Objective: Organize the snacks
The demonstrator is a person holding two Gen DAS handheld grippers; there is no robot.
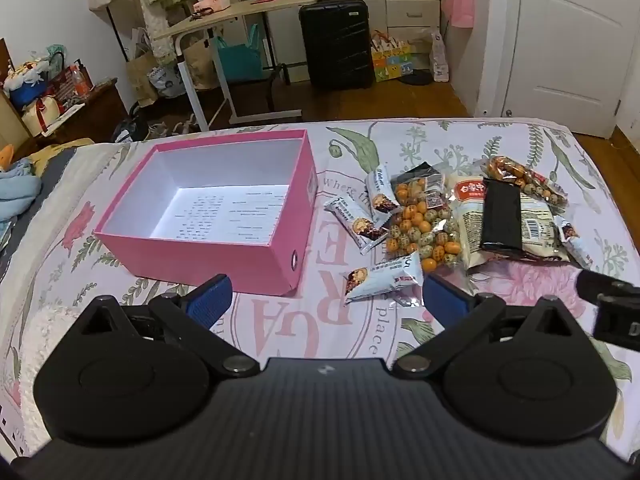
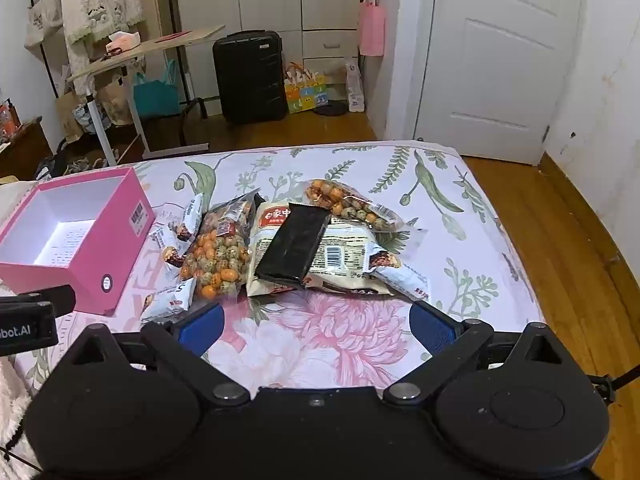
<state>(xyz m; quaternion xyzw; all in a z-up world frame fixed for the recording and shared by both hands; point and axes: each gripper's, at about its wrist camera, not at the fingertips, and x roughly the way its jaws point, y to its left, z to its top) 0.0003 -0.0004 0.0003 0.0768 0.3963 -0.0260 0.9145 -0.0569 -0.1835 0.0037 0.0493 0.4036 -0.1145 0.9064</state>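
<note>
An open pink box (image 1: 208, 246) with a white, empty inside stands on the bed; it also shows at the left of the right wrist view (image 2: 100, 248). A pile of snacks lies to its right: white bar packets (image 1: 382, 278) (image 2: 170, 298), a clear bag of coated nuts (image 1: 420, 224) (image 2: 218, 256), a black packet (image 1: 502, 216) (image 2: 296, 244) on a cream bag (image 1: 466, 220) (image 2: 344, 258), and a second nut bag (image 2: 348, 204). My left gripper (image 1: 326, 300) is open and empty, just short of the nearest bar packet. My right gripper (image 2: 316, 330) is open and empty, short of the cream bag.
The floral bedsheet (image 2: 320, 340) covers the bed. Beyond the bed's far edge stand a black suitcase (image 1: 336, 42), a rolling side table (image 1: 236, 12) and a white door (image 2: 496, 48). Wooden floor (image 2: 580, 260) lies right of the bed. A light-blue cloth (image 1: 18, 192) lies at the left.
</note>
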